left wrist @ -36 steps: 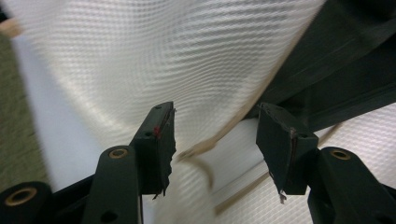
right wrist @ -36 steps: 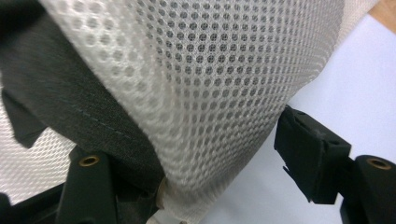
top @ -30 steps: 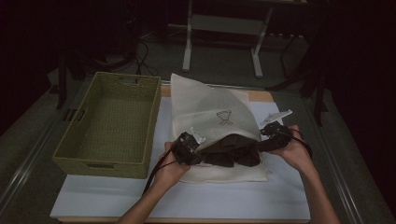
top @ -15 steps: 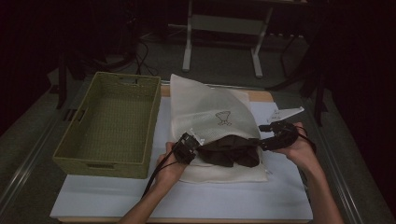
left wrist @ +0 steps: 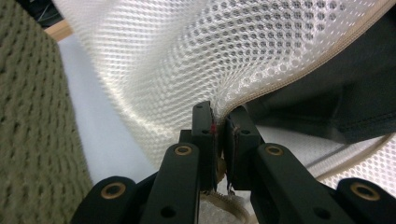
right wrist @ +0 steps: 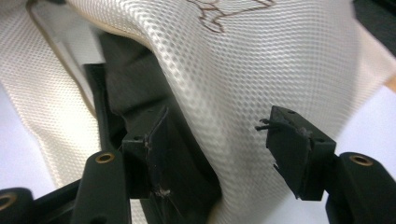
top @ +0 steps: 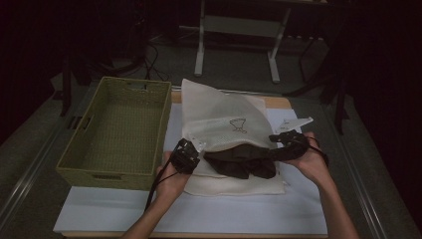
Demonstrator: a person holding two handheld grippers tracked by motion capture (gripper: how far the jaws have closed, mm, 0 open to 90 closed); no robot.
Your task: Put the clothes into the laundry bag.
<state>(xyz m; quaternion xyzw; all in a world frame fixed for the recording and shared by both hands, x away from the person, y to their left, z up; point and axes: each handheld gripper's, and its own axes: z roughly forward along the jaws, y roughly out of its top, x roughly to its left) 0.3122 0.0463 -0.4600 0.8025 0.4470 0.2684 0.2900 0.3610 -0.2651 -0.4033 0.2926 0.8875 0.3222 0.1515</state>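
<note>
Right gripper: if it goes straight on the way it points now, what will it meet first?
Most likely the white mesh bag: the right gripper has its jaws open with the bag's upper layer bulging between them. The dark garment lies to one side under that layer; depth is hard to judge.

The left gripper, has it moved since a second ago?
Yes. The left gripper has lifted the mesh bag's top edge up and away from the table's near edge, beside the basket.

A white-topped table carries a woven basket beside a mesh bag.

White mesh-cloth bag, woven basket
</note>
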